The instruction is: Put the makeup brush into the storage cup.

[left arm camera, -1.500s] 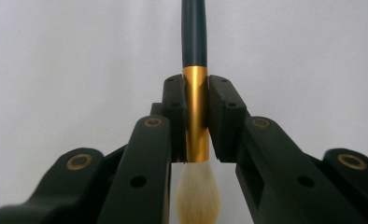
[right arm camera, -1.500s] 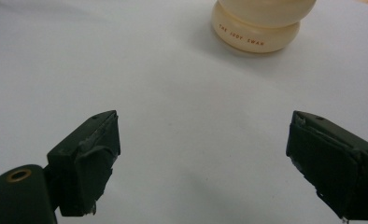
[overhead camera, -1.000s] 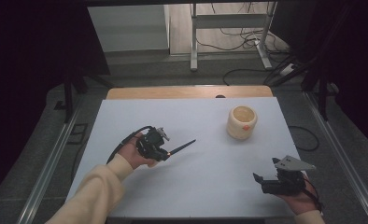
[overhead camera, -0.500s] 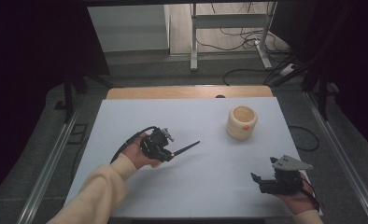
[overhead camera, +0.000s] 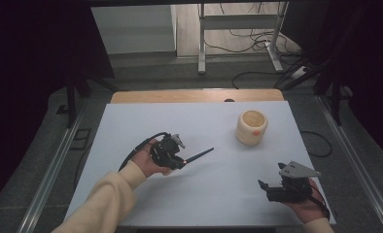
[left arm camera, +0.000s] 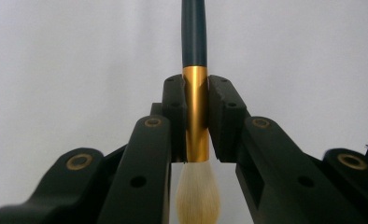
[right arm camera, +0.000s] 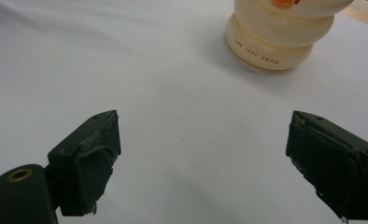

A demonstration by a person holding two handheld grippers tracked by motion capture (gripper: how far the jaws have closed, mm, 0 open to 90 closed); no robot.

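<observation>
In the high view, the left tool (overhead camera: 172, 154) sits left of the centre of the white worktop (overhead camera: 214, 194), carried by a hand with a cream sleeve that enters from the lower left. Its jaws are clamped on the gold metal band of a dark-handled brush with pale bristles (left arm camera: 194, 112); the thin handle points to the right and slightly up in the frame. The right tool (overhead camera: 277, 190) rests low at the lower right edge, jaws wide apart with nothing between them. The cream round ceramic pot (overhead camera: 251, 127) stands at the upper right, well apart from both.
</observation>
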